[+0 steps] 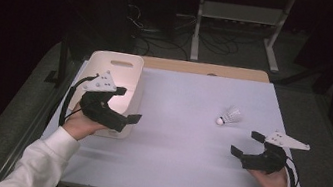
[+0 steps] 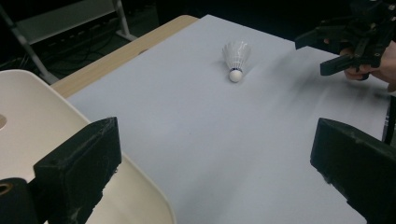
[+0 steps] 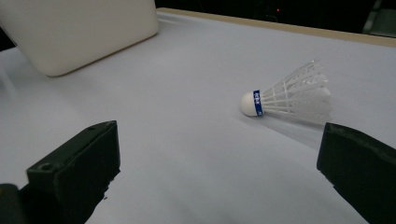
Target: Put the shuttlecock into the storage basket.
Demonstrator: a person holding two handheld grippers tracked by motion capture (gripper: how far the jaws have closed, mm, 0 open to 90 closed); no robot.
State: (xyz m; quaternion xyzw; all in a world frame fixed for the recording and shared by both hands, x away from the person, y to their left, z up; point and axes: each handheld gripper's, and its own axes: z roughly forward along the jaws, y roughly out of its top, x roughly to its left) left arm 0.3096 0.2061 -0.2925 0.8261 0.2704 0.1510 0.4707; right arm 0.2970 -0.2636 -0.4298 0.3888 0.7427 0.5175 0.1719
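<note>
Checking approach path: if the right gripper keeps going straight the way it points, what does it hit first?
Probably the shuttlecock, lying on its side just ahead, slightly right of centre between the open jaws of the right gripper. Depth is hard to judge.

The shuttlecock [image 3: 285,98] looks like white plastic: a ribbed, faintly translucent skirt and a smooth matt cap with a glossy blue band. The worktop [image 1: 185,122] has a smooth, matt, pale sheet over a wood-toned edge. The bin [image 1: 125,69] is cream plastic, satin-smooth. Both grippers' jaws are matt black, slightly rough.
</note>
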